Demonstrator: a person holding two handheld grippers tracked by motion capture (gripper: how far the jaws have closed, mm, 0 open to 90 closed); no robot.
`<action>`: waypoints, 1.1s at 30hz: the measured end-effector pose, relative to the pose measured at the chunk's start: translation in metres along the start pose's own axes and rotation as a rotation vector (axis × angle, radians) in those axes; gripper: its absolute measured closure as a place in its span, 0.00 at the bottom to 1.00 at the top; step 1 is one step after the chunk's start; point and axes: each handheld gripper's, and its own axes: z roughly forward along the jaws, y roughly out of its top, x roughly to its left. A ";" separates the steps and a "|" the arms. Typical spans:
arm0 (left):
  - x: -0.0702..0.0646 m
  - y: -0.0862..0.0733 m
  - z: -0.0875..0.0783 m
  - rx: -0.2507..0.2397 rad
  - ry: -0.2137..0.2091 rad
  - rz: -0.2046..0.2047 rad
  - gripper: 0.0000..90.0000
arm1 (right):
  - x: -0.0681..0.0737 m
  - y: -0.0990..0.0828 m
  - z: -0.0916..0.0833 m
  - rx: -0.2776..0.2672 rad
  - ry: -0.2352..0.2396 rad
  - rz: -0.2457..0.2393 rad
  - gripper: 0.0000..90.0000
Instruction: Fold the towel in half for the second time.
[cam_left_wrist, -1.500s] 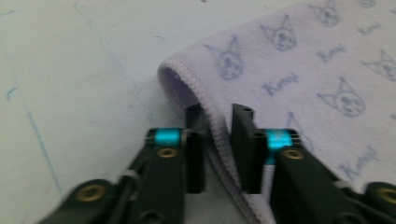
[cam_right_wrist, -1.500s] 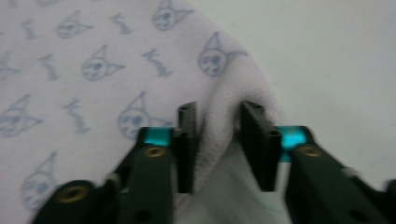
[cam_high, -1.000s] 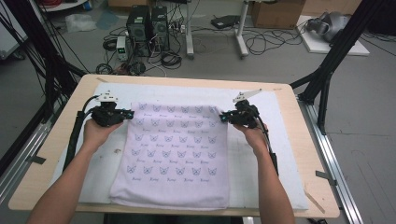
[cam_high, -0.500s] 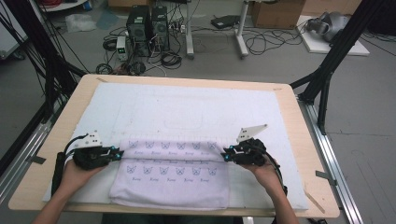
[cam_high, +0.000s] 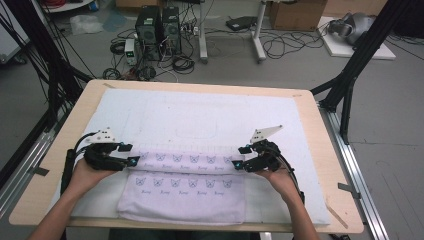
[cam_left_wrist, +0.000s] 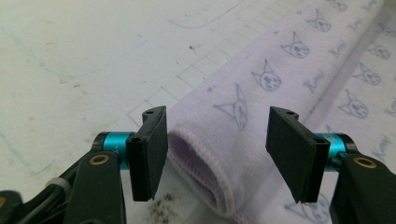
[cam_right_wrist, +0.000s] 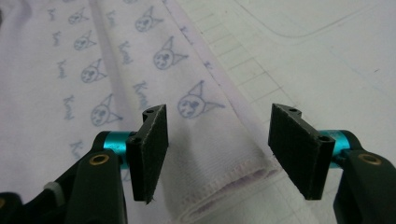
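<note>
Lilac towel (cam_high: 182, 187) with little cat-face prints is lying folded on the white mat (cam_high: 210, 112) that covers the wooden tabletop (cam_high: 320, 120), toward the near edge. Both forearms come in low from the bottom, hands level and pointing inward at each other. Left claw (cam_high: 131, 154) sits at the towel's left end, right claw (cam_high: 238, 157) at the right end, both on the folded-over far edge. Each one's jaws have just been opening and now stand spread, with the fold's rolled end lying loose between the pads, nothing pinched, as both gripper views make pretty clear. Count-wise: one towel, two claws, one mat, two hands.
</note>
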 end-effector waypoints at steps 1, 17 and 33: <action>0.000 0.000 0.003 0.004 -0.020 0.005 0.51 | -0.002 -0.001 0.003 0.008 0.004 0.015 0.41; -0.046 -0.029 -0.064 -0.090 -0.070 0.110 0.85 | 0.063 -0.003 -0.048 -0.086 0.126 -0.164 0.85; -0.064 -0.043 -0.039 0.015 -0.121 0.139 0.74 | 0.071 -0.025 -0.018 -0.009 0.100 -0.149 0.67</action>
